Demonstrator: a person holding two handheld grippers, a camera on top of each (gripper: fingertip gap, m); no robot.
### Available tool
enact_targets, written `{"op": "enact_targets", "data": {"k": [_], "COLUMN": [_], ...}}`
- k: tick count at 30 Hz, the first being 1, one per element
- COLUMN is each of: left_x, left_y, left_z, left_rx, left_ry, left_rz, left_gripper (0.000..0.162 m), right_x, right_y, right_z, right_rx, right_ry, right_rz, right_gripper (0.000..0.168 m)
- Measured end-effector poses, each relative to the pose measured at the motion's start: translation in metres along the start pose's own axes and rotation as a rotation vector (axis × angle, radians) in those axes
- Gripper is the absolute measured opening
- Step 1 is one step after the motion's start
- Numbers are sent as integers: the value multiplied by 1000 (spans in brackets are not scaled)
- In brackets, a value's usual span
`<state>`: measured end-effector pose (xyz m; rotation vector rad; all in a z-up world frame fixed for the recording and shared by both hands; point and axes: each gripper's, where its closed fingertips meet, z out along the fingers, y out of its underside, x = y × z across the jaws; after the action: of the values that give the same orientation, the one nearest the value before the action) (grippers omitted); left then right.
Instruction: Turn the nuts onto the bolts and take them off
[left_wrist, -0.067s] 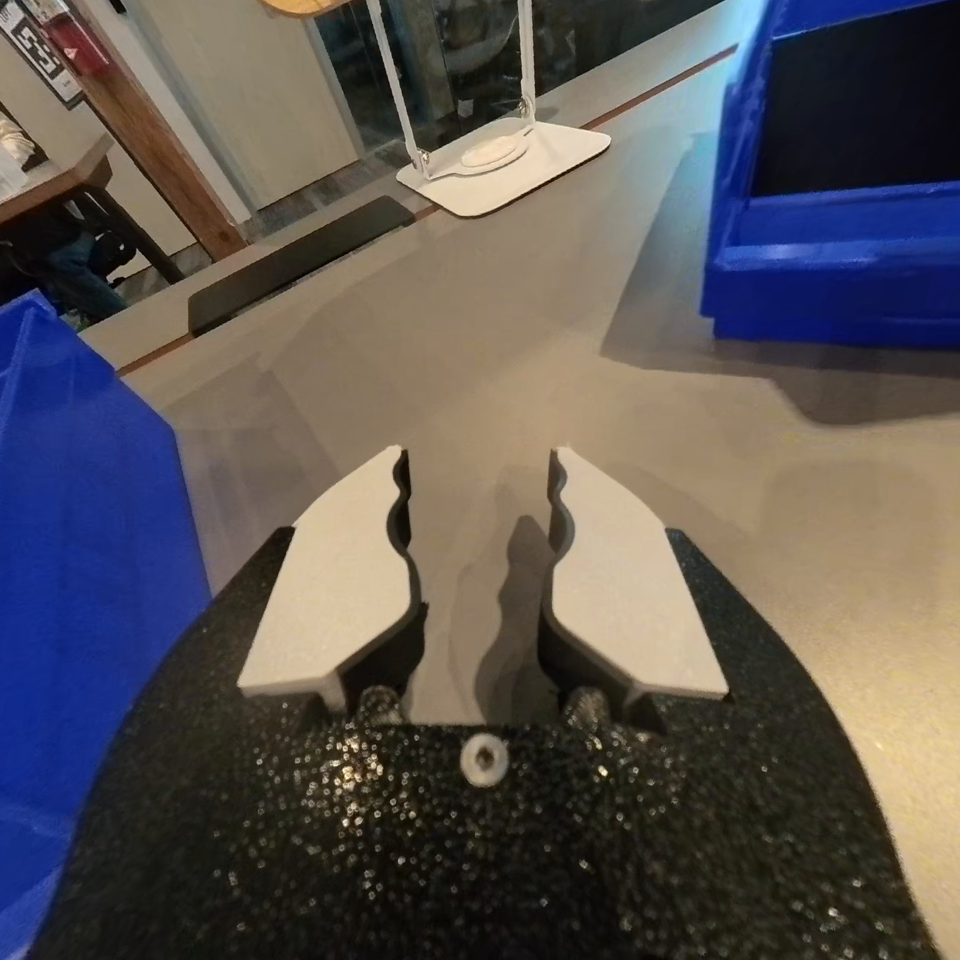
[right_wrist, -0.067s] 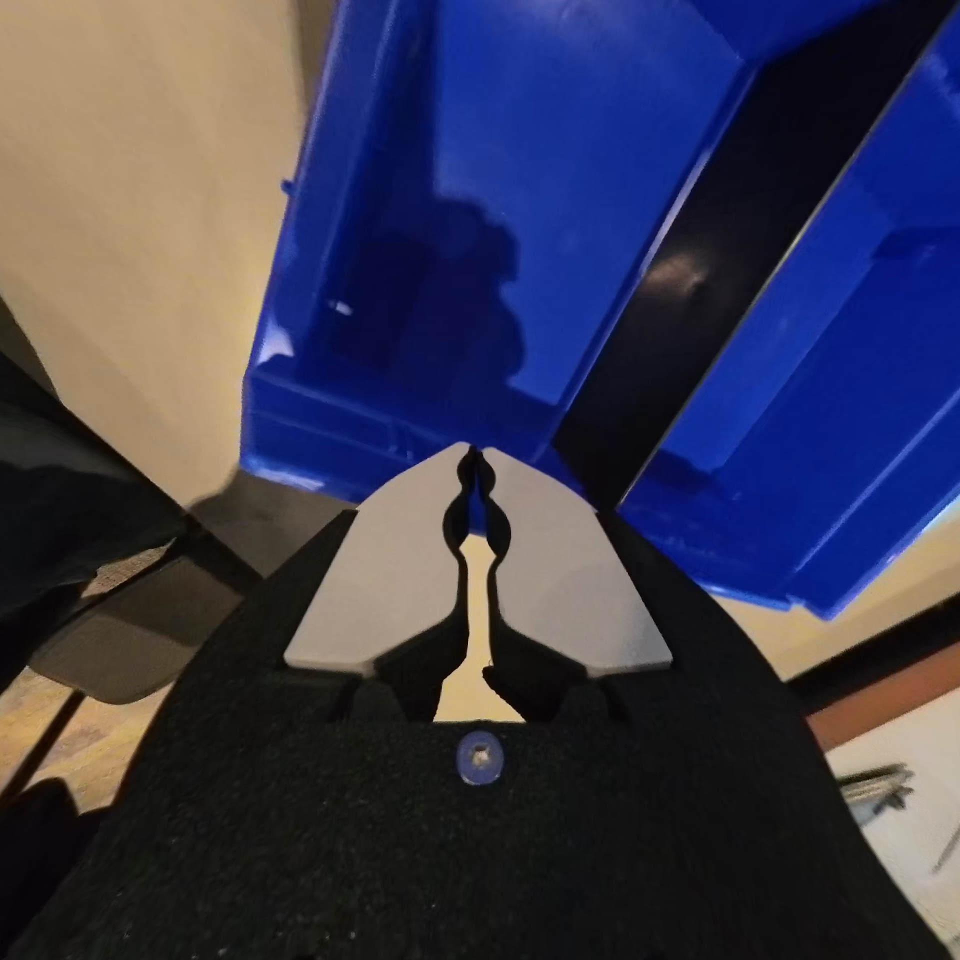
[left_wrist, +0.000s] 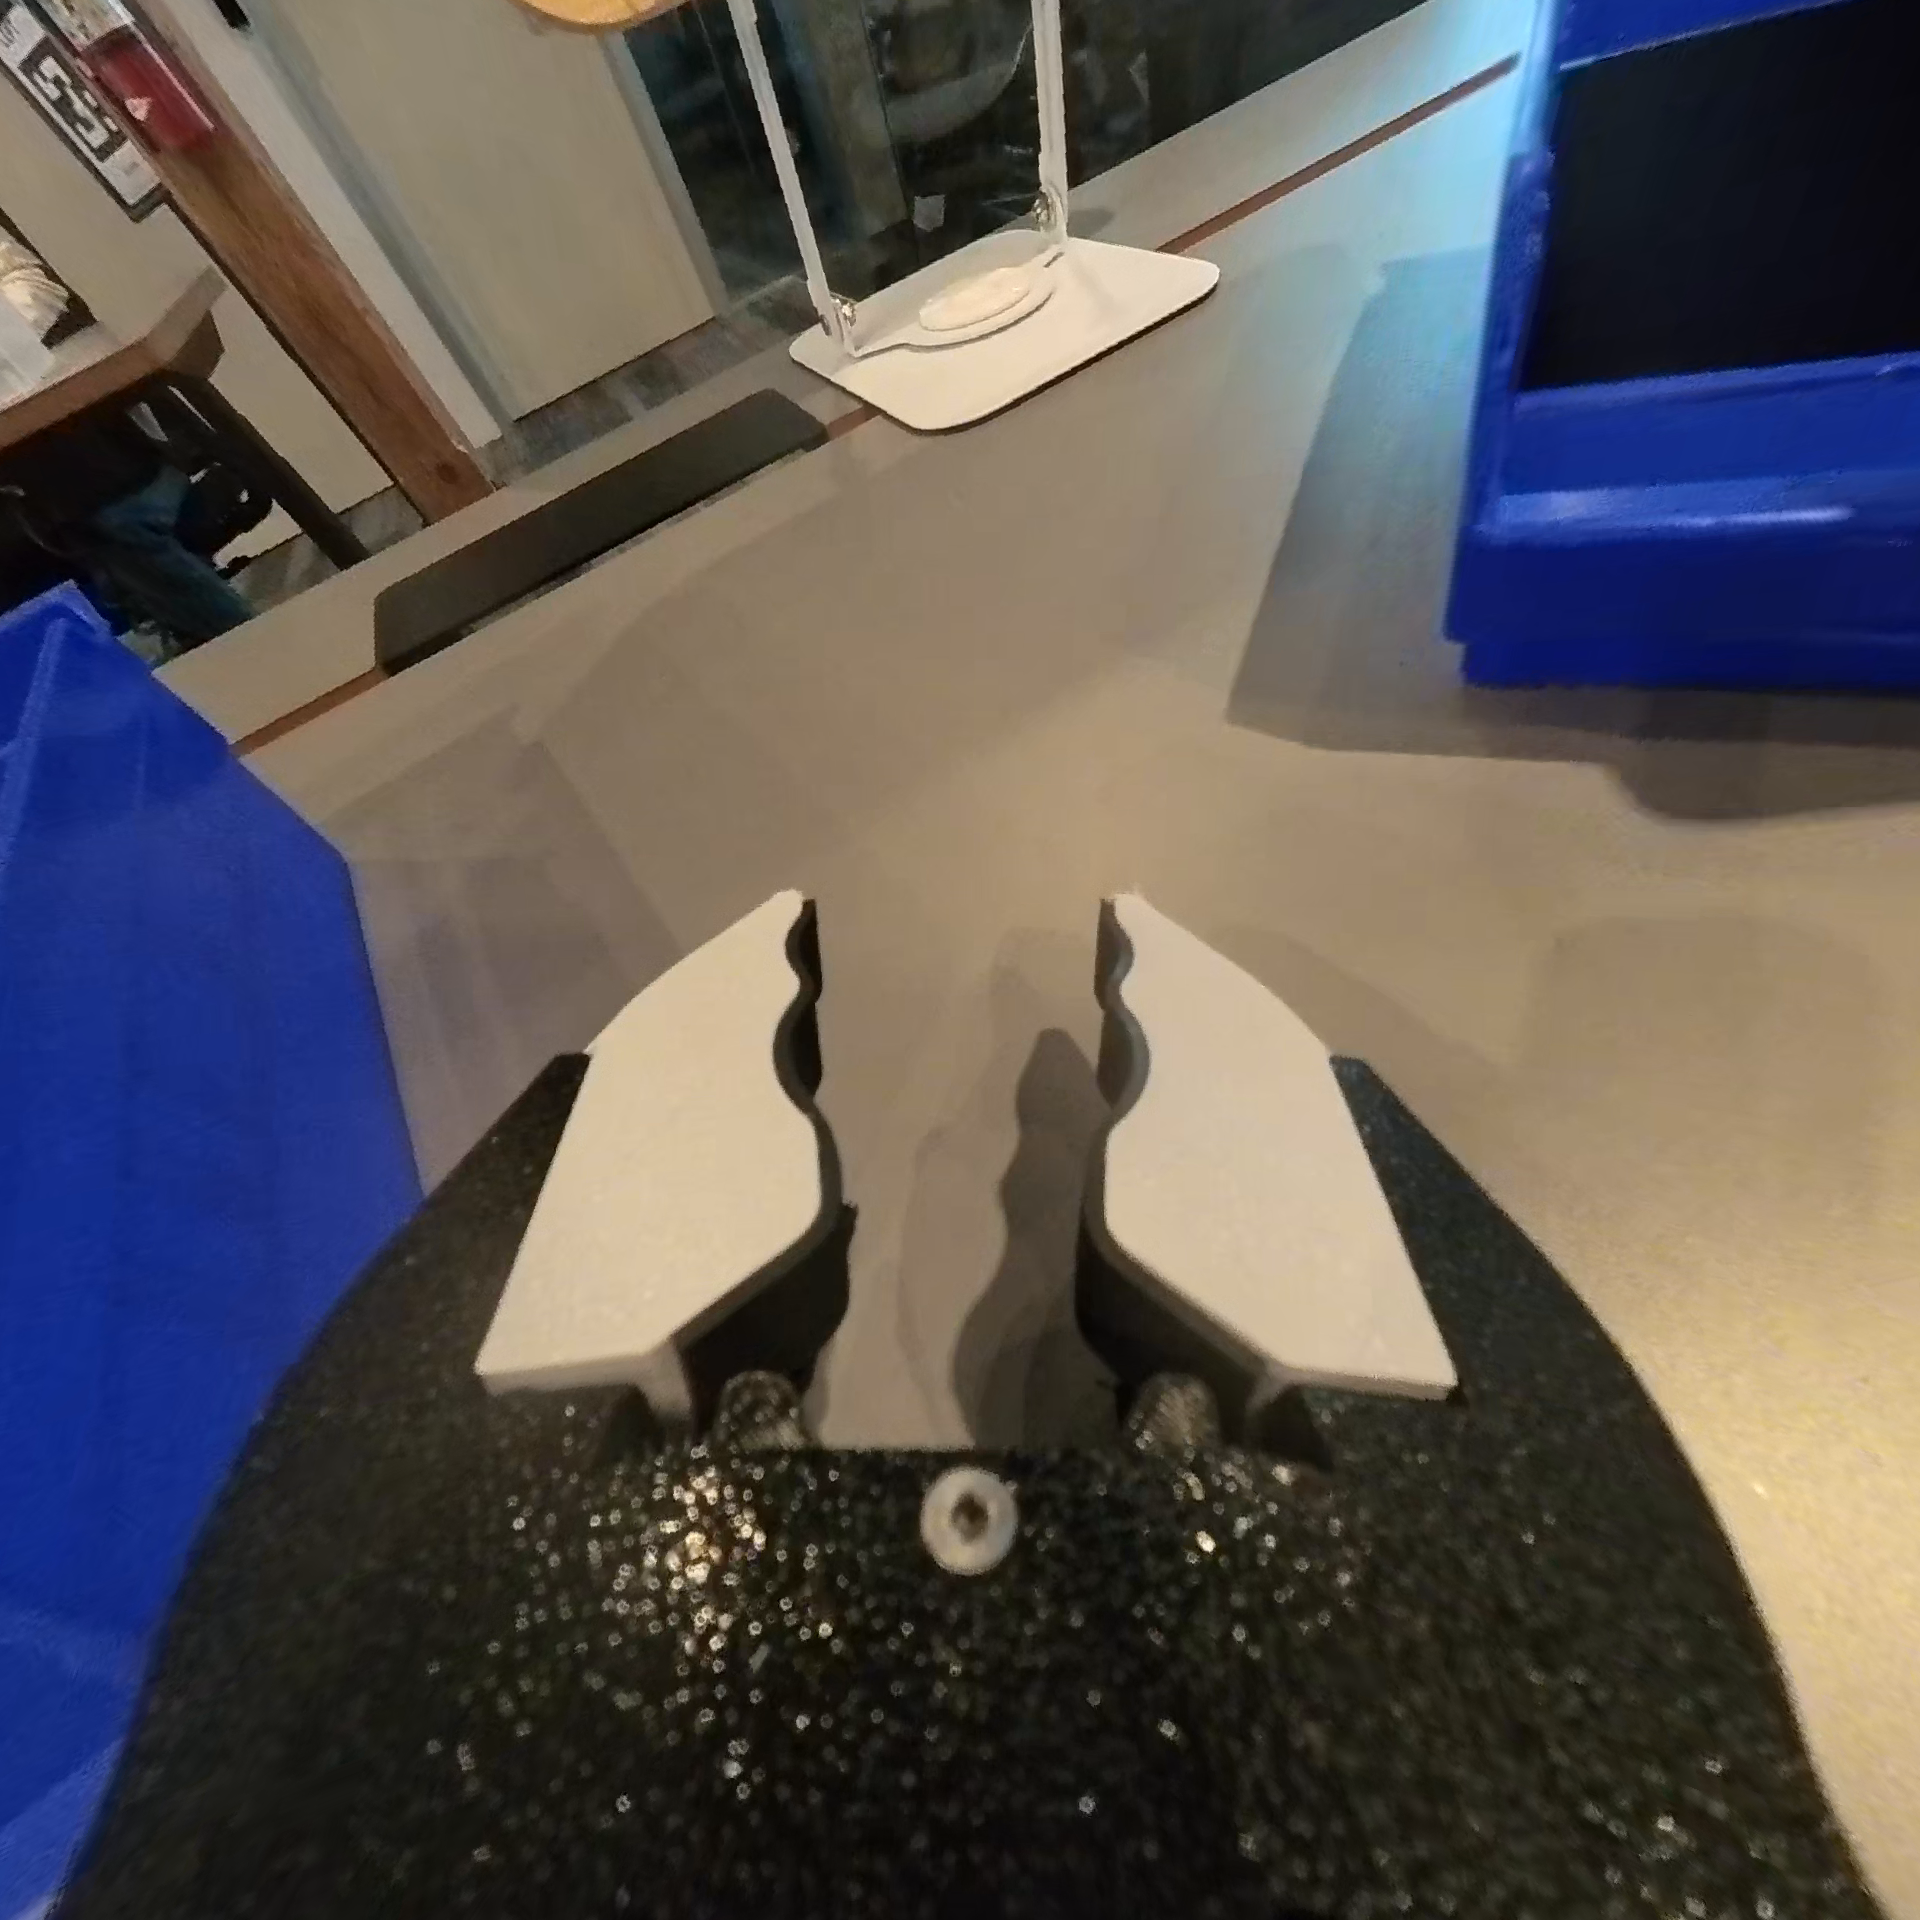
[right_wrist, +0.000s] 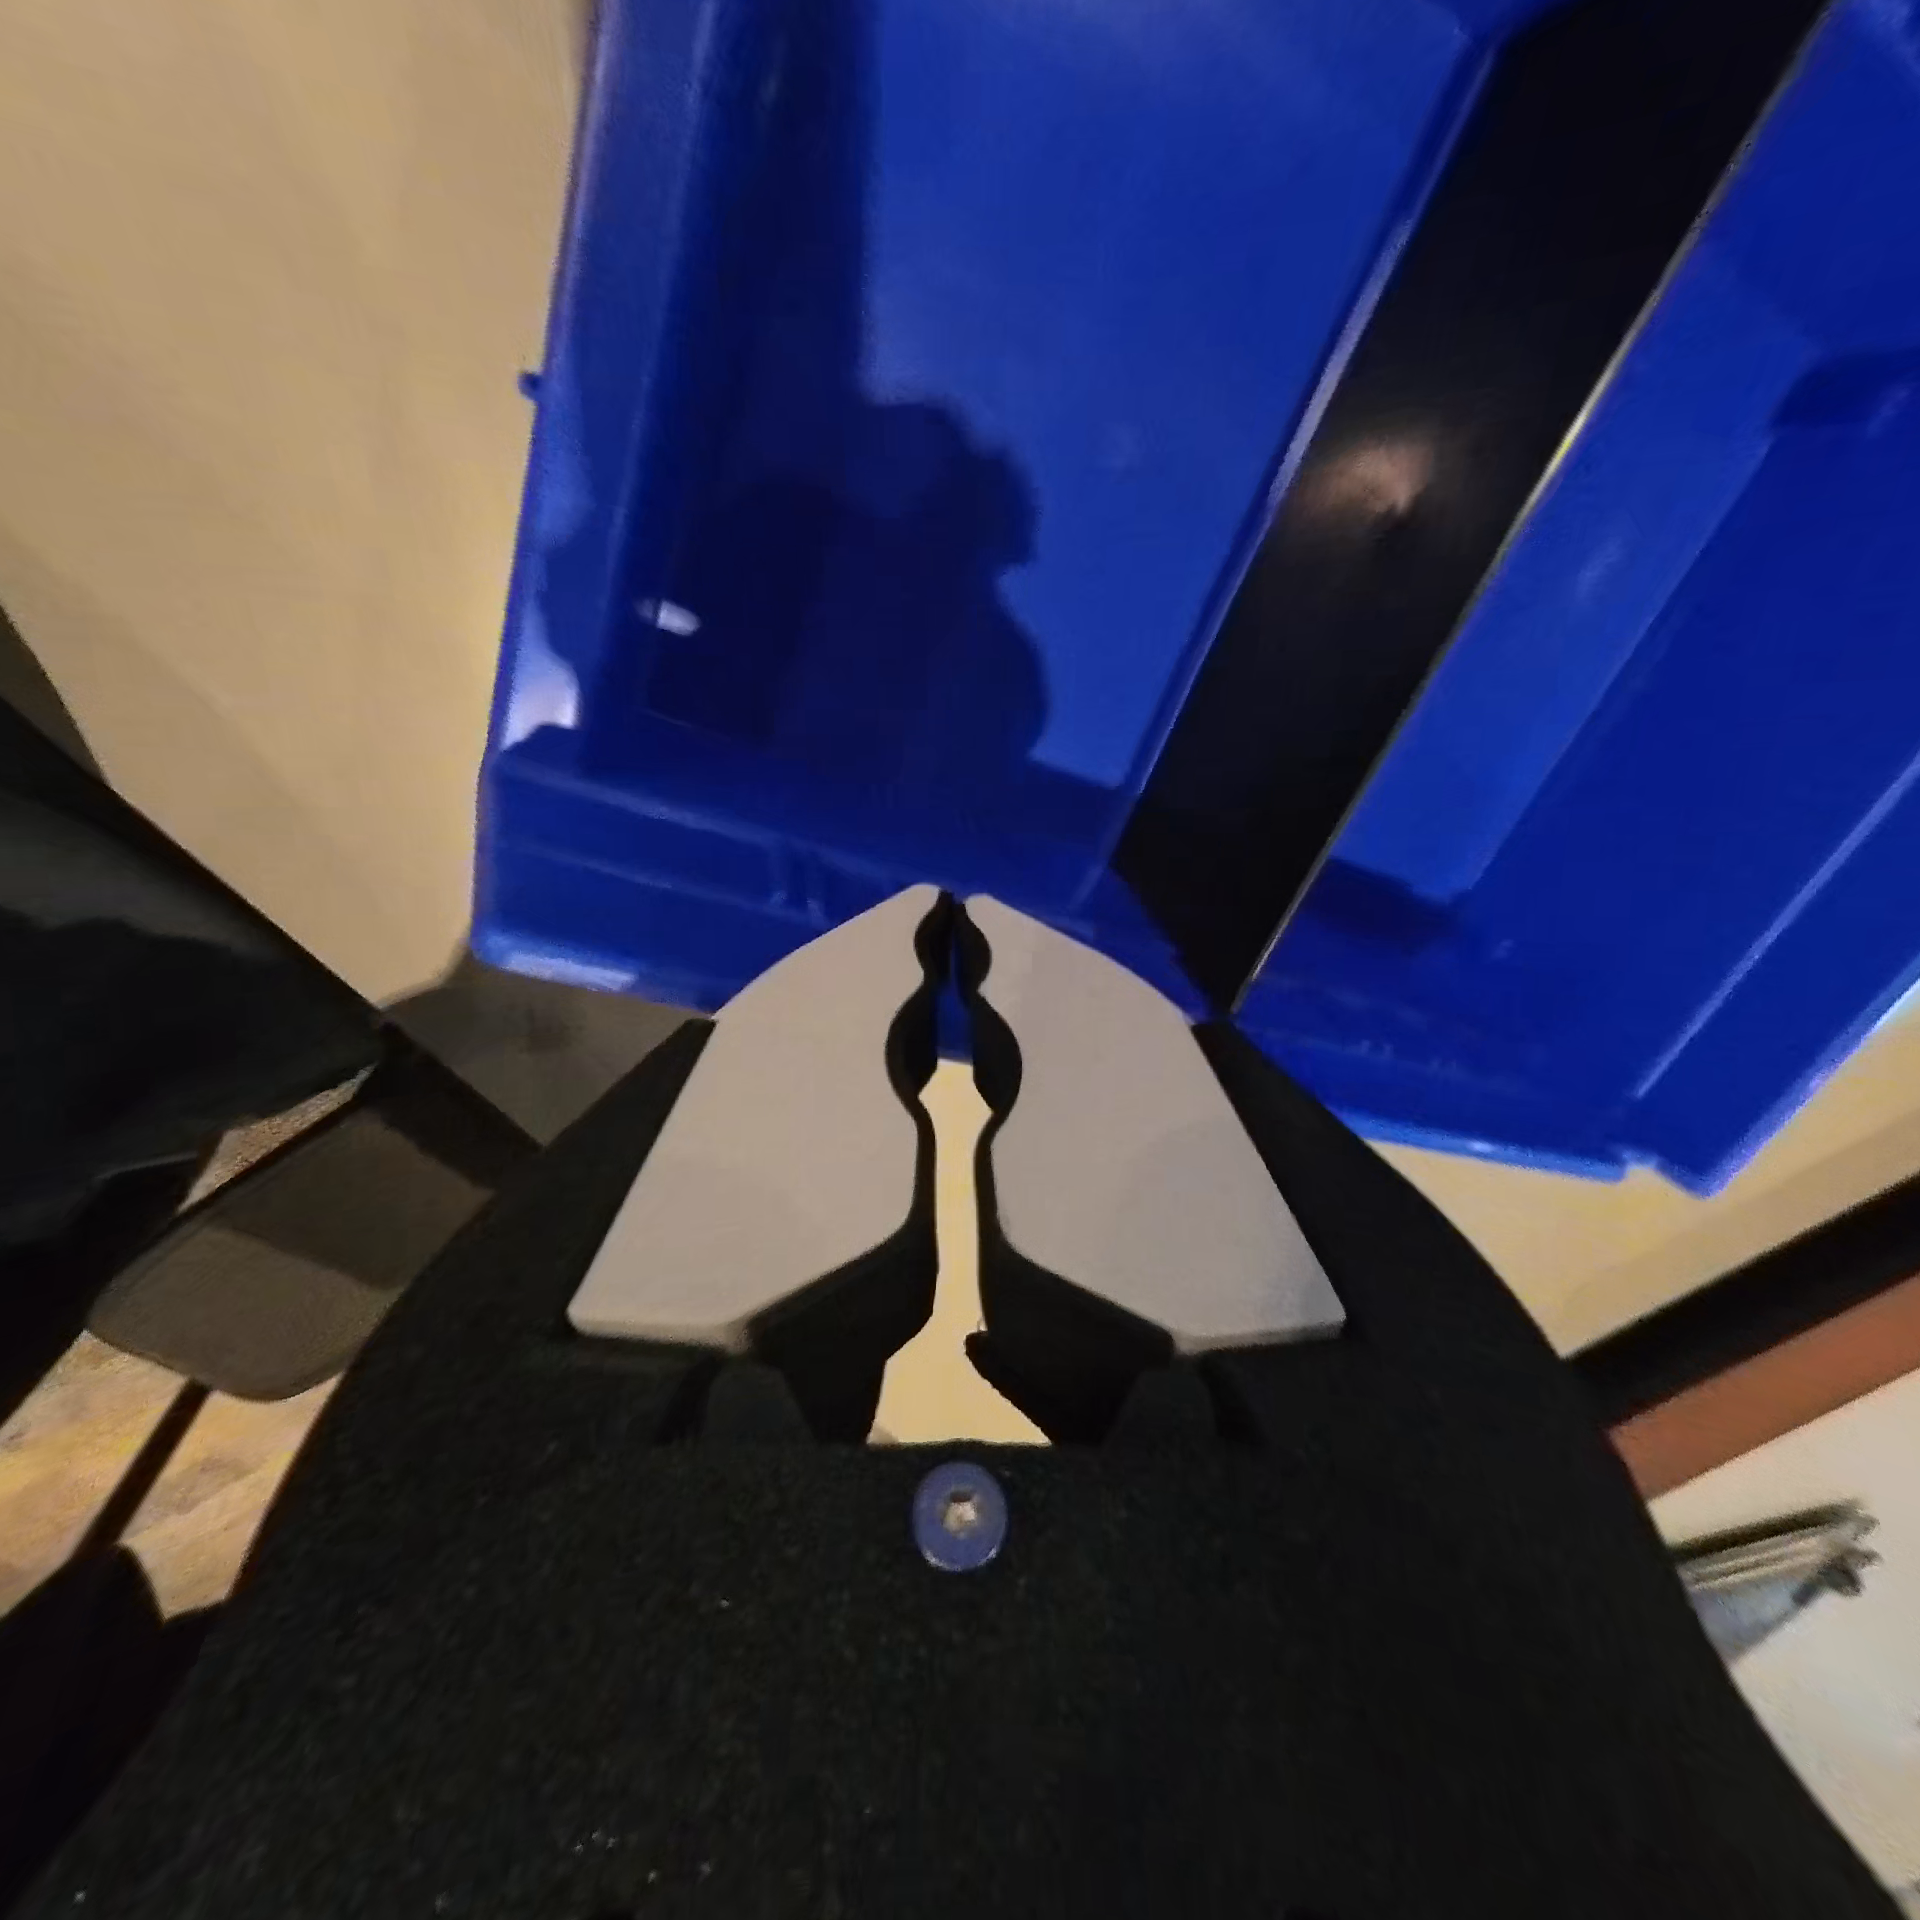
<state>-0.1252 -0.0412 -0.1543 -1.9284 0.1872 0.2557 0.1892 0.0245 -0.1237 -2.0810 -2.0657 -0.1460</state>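
Left wrist view: my left hand-held gripper (left_wrist: 956, 925) gapes empty above the grey bench (left_wrist: 1039, 727) while my right hand-held gripper (right_wrist: 951, 914), pinched shut on nothing I can see, nears a blue bin (right_wrist: 935, 312), no nuts or bolts visible—fetching one likely comes next.

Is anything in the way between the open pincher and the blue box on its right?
Nothing visible is: only bare grey tabletop lies between the open left gripper and the blue plastic bin.
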Motion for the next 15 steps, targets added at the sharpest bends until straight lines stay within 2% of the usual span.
{"op": "enact_targets", "data": {"k": [4, 7, 10, 12, 15], "left_x": [1, 2, 3, 3, 3], "left_y": [1, 1, 0, 0, 0], "left_z": [1, 1, 1, 1, 0], "left_rx": [-7, -9, -8, -6, -4], "left_ry": [1, 1, 1, 2, 6], "left_rz": [15, 25, 27, 25, 24], "left_gripper": [50, 50, 50, 50, 50], "right_x": [4, 9, 15, 25, 32], "right_y": [19, 21, 21, 33, 48], "right_z": [-3, -12, -26, -33, -38], "right_rx": [-19, 55, 180, 224, 302], "right_ry": [24, 76, 101, 154, 171], "right_rz": [48, 137, 331, 498, 717], "right_gripper": [0, 13, 27, 40, 50]}}
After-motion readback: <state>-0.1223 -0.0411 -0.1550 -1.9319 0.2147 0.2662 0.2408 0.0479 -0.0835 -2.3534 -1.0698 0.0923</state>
